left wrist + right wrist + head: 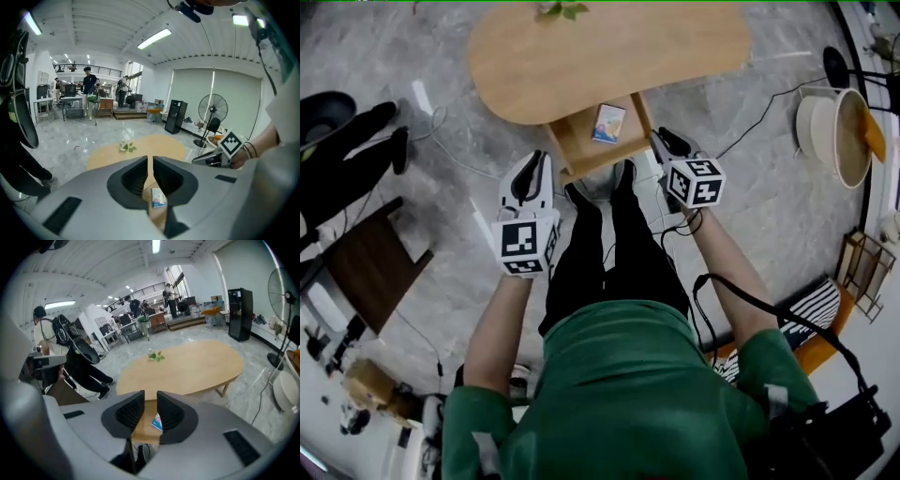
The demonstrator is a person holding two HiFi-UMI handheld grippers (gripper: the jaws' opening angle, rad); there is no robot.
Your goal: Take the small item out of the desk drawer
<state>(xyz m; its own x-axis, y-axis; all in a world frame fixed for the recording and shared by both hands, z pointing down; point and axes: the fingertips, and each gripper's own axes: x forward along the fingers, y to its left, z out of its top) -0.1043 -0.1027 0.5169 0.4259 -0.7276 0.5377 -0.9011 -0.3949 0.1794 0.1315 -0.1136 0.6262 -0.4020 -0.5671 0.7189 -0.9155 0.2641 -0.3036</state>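
Left gripper (534,161) fingers (132,176) nearly together, right gripper (662,141) fingers (130,412) part spread, both empty; small blue-and-white box (608,123) just past them in open light-wood bench (609,47) drawer (581,145), ungrasped; pickup pending.

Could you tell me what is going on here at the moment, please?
A person at a wooden table holds a tool in each hand, near its open drawer. The small item lies in the drawer, untouched. The right tool has its jaws apart and empty; the left tool has its jaws practically together, also empty.
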